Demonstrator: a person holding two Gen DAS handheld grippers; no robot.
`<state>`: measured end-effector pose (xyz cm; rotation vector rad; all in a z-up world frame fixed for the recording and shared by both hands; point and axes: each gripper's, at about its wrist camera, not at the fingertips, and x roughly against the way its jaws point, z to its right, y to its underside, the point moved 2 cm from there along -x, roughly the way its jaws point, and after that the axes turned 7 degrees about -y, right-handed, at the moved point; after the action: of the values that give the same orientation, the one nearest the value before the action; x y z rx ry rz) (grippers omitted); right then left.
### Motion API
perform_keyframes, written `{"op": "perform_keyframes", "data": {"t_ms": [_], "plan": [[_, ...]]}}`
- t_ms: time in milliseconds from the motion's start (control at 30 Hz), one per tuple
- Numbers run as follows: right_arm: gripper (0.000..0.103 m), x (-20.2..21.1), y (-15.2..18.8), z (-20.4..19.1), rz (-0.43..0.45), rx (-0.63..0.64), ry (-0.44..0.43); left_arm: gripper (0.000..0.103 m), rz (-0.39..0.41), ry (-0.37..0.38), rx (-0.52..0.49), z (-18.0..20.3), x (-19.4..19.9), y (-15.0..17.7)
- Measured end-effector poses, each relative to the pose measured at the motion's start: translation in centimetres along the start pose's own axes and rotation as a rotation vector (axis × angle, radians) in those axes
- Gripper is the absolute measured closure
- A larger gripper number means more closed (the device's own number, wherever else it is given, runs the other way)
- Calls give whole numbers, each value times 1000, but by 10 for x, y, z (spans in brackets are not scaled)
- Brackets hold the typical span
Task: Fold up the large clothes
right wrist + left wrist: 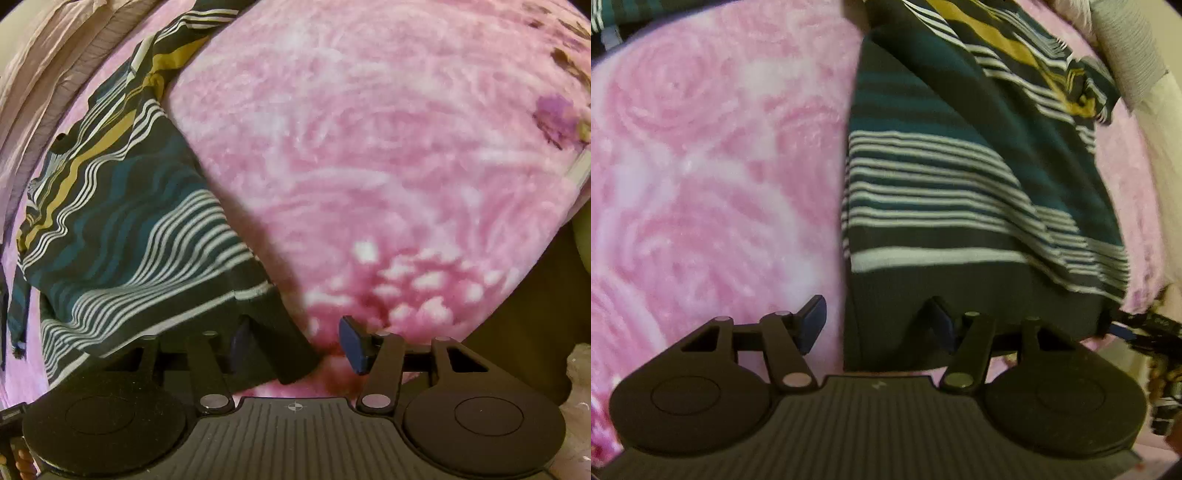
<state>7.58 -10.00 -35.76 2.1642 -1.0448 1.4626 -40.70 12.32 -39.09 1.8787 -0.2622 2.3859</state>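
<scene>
my left gripper (875,323): jaws apart, striped shirt (945,192) edge between, not pinched
my right gripper (297,341): jaws apart, shirt corner between, loose

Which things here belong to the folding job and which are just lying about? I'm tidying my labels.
Belongs to the job:
striped garment
left gripper
right gripper

Just lying about:
pink floral blanket
pale bedding

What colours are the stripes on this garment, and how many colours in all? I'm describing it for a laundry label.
Striped garment, on the pink blanket:
Black bands: 1 colour
Teal bands: 1 colour
White stripes: 1 colour
Mustard yellow band: 1 colour
Total: 4 colours
</scene>
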Motion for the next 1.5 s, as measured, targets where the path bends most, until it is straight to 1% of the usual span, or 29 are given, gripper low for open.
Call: {"op": "perform_keyframes", "data": {"t_ms": [33,100,167,233,267,333,433,467,533,600,700,900,933,967,1000,1033,1067,1100,1133,1200,1233,1300,1367,1467,1500], "plan": [[53,1,2,-2,3,25,15,48,18,-30,-27,5,4,5],[53,4,9,-11,-12,122,58,52,70,-107,-143,17,18,17],[53,9,20,-26,-24,277,110,52,136,-197,-337,35,32,32],[53,9,34,-42,-38,442,150,54,183,-257,-548,56,37,51],[53,7,41,-49,-38,517,171,54,200,-274,-624,65,36,59],[53,3,55,-61,-32,642,200,57,226,-314,-726,79,26,68],[53,-5,72,-73,-32,761,236,59,274,-387,-823,97,6,77],[53,-7,75,-76,-27,781,239,59,295,-425,-864,102,-1,80],[53,-9,79,-79,-26,806,234,59,306,-468,-966,108,-16,87],[53,-8,84,-81,-20,833,233,60,319,-494,-1066,109,-21,97],[53,-7,91,-83,-18,875,244,59,341,-527,-1171,105,-22,108],[53,-9,93,-78,-19,797,251,58,399,-659,-1411,91,-36,127],[53,-8,93,-78,-16,793,254,64,413,-682,-1460,90,-39,129],[53,-8,93,-78,-12,793,258,73,423,-693,-1504,90,-41,132],[53,-7,93,-77,-9,795,263,96,425,-705,-1530,88,-43,134],[53,-7,93,-76,-7,796,268,100,425,-717,-1533,86,-42,135],[53,-7,94,-75,-9,794,277,100,431,-705,-1511,83,-38,133],[53,-7,94,-74,-11,794,288,101,428,-681,-1466,81,-31,131],[53,-6,95,-73,-8,796,299,102,417,-657,-1384,77,-21,127],[53,-5,96,-71,-5,795,302,103,399,-612,-1258,65,-2,122],[53,-4,96,-70,-5,778,294,103,389,-612,-1230,60,6,123],[53,0,92,-67,14,720,259,103,350,-613,-1199,45,15,128],[53,1,86,-64,39,682,223,103,299,-616,-1165,32,15,132],[53,-6,76,-66,50,673,214,103,294,-613,-1166,32,8,134],[53,-11,70,-63,43,637,202,103,292,-609,-1160,35,5,132]]}}
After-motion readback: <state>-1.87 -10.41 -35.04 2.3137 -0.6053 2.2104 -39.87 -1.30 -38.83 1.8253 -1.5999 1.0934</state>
